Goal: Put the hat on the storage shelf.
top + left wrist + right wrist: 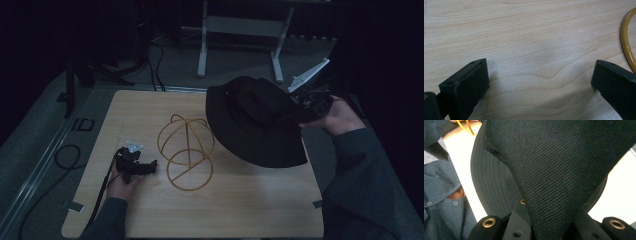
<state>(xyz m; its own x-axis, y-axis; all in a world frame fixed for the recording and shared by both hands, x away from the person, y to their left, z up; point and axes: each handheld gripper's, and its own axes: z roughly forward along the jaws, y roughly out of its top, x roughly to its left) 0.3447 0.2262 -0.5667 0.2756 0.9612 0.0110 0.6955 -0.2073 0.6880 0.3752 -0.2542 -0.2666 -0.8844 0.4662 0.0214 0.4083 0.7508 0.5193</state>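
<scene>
A black bucket hat (257, 122) hangs tilted over the right half of the wooden table (240, 205), and my right gripper (309, 106) is shut on its crown at the right side. In the right gripper view the hat's twill crown (554, 170) is pinched between the jaws, with its stitched brim (491, 192) behind. A yellow wire hat stand (186, 150) sits at mid-table, just left of the hat. My left gripper (150, 167) rests low on the table left of the stand, open, jaws wide apart over bare wood (536, 62). The stand's yellow ring (626, 42) curves past its right jaw.
A black cable (67, 157) loops on the floor left of the table. A white table frame (240, 30) stands beyond the far edge. The person's sleeves (365, 185) come in from the bottom. Bare wood spans the table's front.
</scene>
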